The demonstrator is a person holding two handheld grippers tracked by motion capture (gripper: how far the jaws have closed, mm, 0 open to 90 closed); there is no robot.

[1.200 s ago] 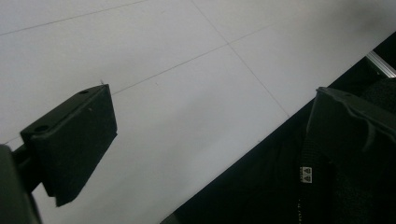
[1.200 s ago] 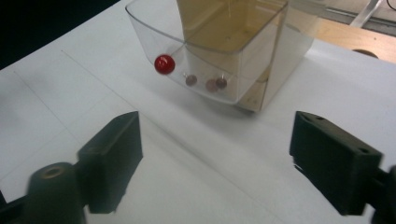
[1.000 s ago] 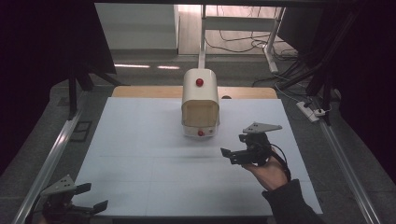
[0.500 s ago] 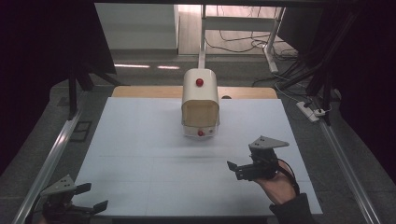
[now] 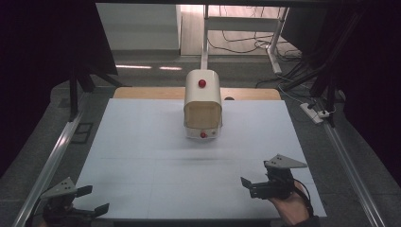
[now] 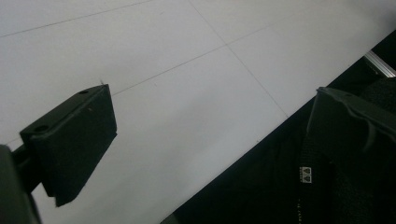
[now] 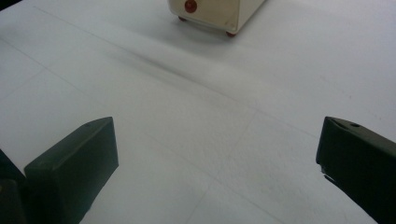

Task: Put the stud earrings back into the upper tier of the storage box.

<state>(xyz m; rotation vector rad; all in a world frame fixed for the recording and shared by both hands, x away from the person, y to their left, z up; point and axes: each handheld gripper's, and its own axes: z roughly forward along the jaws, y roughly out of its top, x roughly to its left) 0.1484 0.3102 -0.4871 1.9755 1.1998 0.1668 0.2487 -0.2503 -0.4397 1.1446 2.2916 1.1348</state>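
A cream box [image 5: 203, 106] with a rounded top and two red knobs stands at the middle back of the white table [image 5: 142, 146]; its lower edge [image 7: 212, 9] shows far ahead in the right gripper view. My right gripper [image 5: 249, 187] [image 7: 217, 135] hovers near the front right corner, pointing left. Its jaws are open, have just been opening, and hold nothing. My left gripper [image 5: 96, 198] [image 6: 210, 107] sits at the front left corner over the table's edge, open with nothing between its jaws.
Metal rails [image 5: 52, 156] run along both sides of the table. A power strip [image 5: 314, 112] and cables lie on the floor to the right. A wooden strip [image 5: 142, 92] borders the far edge.
My right gripper has drawn back from the cream box toward the front right corner and sunk a little. The left gripper has stayed put.
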